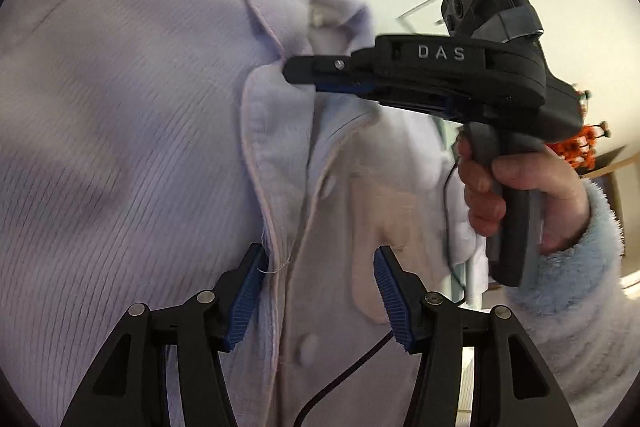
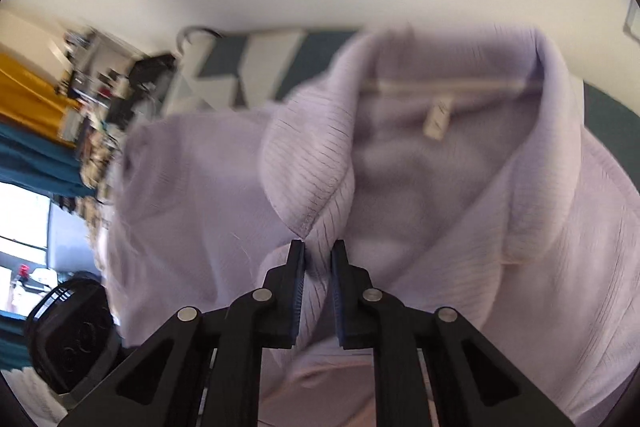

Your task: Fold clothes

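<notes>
A soft purple pyjama shirt (image 1: 120,147) hangs in the air, with the ceiling above it. It does not lie flat on anything that shows. It looks held up so that it can drop straight and be seen whole.

On the left, the left gripper (image 1: 320,291) points at the front edge of the shirt, near a button (image 1: 306,347). Its jaws are spread wide and hold nothing. The cloth hangs close behind them, so they may be there to take that edge.

In the middle, the shirt's collar (image 1: 280,27) is up high, and a chest pocket (image 1: 380,239) shows below it.

On the right, the right gripper (image 1: 304,75) reaches in sideways, and a hand (image 1: 520,195) in a fluffy blue sleeve (image 1: 580,287) holds its handle. Its jaws are pinching the cloth just below the collar. In the right wrist view the jaws are nearly together with a fold of shirt between them. This pinch seems to carry the shirt's weight.
</notes>
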A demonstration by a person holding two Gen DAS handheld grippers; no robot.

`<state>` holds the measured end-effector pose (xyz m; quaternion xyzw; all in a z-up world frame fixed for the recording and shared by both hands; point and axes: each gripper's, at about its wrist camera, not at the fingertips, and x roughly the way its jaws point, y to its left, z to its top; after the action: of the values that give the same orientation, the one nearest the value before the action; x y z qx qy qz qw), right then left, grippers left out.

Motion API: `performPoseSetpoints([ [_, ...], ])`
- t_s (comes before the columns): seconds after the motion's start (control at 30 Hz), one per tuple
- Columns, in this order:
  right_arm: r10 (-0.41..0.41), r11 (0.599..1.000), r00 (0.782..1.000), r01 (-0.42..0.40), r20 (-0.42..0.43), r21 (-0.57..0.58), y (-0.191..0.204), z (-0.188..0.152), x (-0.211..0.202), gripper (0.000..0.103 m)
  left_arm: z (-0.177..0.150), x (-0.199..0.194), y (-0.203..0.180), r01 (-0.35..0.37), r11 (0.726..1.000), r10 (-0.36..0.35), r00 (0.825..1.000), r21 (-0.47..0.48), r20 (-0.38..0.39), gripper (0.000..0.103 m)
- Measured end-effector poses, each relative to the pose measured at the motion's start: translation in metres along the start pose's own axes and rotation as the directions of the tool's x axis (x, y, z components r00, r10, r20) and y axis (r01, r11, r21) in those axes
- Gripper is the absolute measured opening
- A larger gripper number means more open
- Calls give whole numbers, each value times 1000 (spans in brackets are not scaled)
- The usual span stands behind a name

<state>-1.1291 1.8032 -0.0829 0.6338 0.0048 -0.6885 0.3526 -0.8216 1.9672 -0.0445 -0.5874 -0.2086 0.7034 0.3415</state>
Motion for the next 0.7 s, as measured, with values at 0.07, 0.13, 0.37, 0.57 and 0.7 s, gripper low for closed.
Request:
performPoseSetpoints([
  [0.07,-8,1000,1000,9,-22,11,-7,-1,7,13,3,-12,2,12,1000,-12,1000,-15,1,54],
  [0.13,15,999,1000,-14,-17,29,-11,-1,2,16,8,-31,3,16,1000,-16,1000,-27,14,54],
  [0.37,60,998,998,-60,25,12,-12,11,-31,39,56,-109,33,-97,995,96,983,-7,157,57],
  [0.57,93,991,988,-104,122,87,-18,48,-29,44,113,-155,69,-243,970,230,935,16,270,57],
  [0.7,109,974,984,-133,140,181,-30,65,-10,44,144,-136,85,-237,955,214,967,180,136,57],
])
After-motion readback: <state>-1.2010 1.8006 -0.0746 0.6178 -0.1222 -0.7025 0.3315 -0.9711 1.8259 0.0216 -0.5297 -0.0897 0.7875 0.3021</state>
